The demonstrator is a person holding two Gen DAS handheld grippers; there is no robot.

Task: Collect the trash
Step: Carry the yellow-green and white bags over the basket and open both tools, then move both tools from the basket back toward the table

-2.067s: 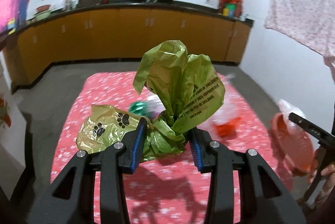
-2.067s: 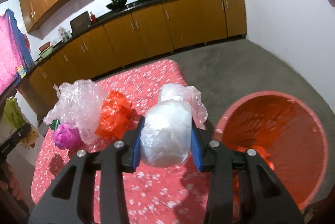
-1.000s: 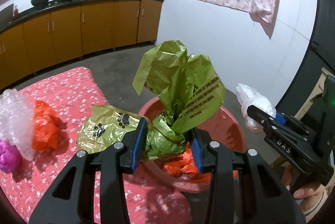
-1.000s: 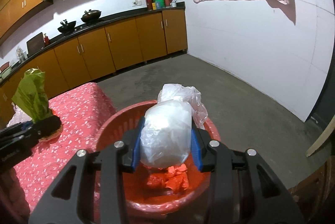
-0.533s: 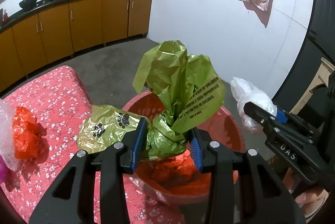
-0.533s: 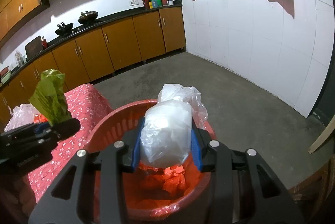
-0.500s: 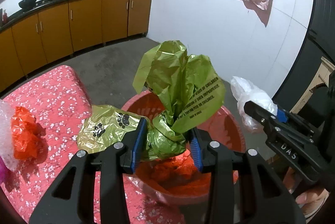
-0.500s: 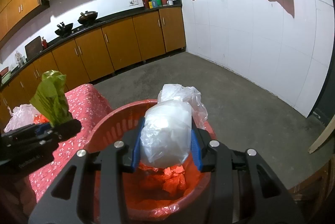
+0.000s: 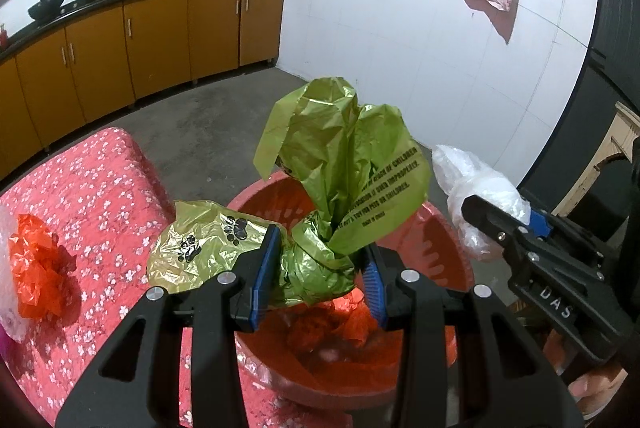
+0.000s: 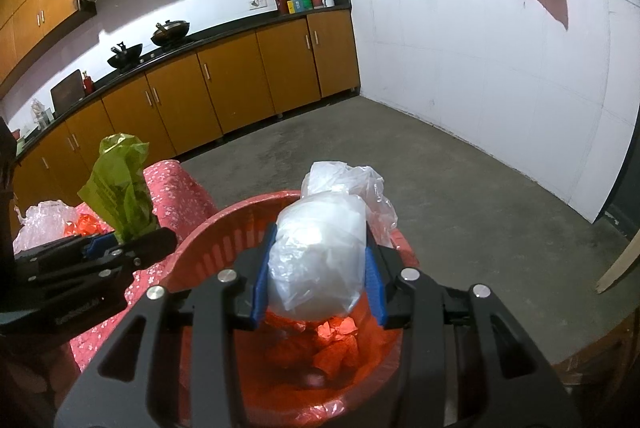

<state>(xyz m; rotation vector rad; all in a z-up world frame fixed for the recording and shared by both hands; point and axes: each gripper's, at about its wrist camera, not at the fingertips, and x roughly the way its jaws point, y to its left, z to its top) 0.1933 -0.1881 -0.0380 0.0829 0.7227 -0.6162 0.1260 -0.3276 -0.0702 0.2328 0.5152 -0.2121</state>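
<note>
Your left gripper clamped a green bag printed "MADE IN CHINA"; your right gripper, marked "DAS", clamped a clear bag.

Two grippers are showing: the left gripper and the right gripper. One red basket is sitting at six o'clock. Two woks are resting at ten o'clock.
</note>
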